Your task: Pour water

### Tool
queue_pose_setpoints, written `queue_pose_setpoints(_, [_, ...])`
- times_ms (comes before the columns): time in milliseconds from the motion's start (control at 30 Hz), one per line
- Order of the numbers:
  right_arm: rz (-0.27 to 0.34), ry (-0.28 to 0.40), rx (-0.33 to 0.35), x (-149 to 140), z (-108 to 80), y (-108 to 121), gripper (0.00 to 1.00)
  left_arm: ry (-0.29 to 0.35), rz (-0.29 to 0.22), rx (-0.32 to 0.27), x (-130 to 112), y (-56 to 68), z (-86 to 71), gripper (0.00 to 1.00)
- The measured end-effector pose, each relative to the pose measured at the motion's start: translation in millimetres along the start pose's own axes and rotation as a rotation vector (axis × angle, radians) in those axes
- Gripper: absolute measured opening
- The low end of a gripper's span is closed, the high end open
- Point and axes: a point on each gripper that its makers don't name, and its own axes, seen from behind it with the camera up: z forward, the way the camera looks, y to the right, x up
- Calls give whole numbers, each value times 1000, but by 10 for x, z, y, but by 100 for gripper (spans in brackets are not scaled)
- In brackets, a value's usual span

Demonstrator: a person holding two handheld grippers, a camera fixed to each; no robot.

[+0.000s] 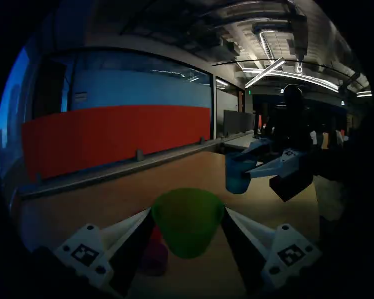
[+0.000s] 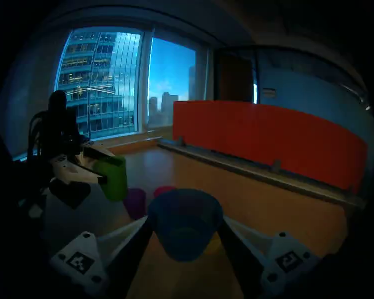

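Observation:
My left gripper [image 1: 187,214] is shut on a green plastic cup [image 1: 187,226], held upright over a wooden table [image 1: 112,199]. To the right and farther off, my right gripper [image 1: 248,160] holds a blue cup [image 1: 236,175] above the table. In the right gripper view, that right gripper [image 2: 184,219] is shut on the blue cup [image 2: 184,226], whose mouth faces the camera. The left gripper [image 2: 98,165] with the green cup [image 2: 113,178] hangs at the left. I cannot see any water in either cup.
A purple cup [image 2: 135,202] and a red cup [image 2: 164,191] stand on the table [image 2: 267,209] between the grippers; the purple cup [image 1: 154,256] sits below the green one. A red partition [image 2: 267,134] runs along the table's far edge. Tall windows [image 2: 102,79] lie behind.

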Motion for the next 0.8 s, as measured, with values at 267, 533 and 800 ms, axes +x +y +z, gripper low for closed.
queue_pose_setpoints(267, [-2,44,-1,208,-68,-15,89,45,17,16,232,-27,-53,89])
queue_pose_setpoints(533, [-7,70,4,350,-109,-35,90,75,40,16,421,-4,-78,89])
queue_pose_setpoints(800, [-12,79,5,423,-138,-45,89,91,44,17,524,-25,-87,89])
